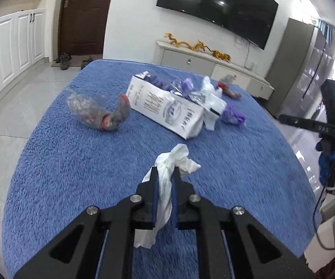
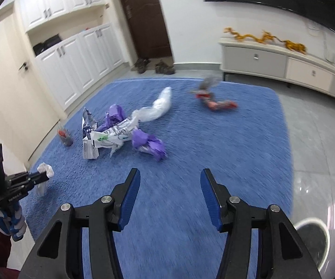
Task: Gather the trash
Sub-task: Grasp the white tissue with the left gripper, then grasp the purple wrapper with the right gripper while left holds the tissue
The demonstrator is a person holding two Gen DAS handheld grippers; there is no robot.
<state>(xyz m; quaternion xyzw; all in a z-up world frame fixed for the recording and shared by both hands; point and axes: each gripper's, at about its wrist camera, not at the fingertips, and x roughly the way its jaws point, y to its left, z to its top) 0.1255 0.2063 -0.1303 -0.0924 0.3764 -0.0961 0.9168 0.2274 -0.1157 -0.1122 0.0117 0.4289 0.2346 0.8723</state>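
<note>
My left gripper (image 1: 166,174) is shut on a crumpled white tissue (image 1: 176,158), held just above the blue rug (image 1: 74,174); the right wrist view shows the same tissue (image 2: 45,169) at its tips. Beyond lie a torn white carton (image 1: 167,107), a crushed clear bottle (image 1: 90,109), purple wrappers (image 1: 233,116), a white plastic bag (image 1: 210,90) and a red wrapper (image 1: 227,90). My right gripper (image 2: 169,176) hangs open over bare rug with nothing between its fingers. The purple wrappers (image 2: 148,144) and carton (image 2: 104,137) lie a little ahead of it.
The rug (image 2: 213,139) lies on a glossy tiled floor (image 2: 318,139). A low TV cabinet (image 2: 283,62) stands at the back right, white cupboards (image 2: 79,53) along the left, with shoes (image 2: 153,66) by a brown door. A round dark object (image 2: 311,234) sits at the lower right.
</note>
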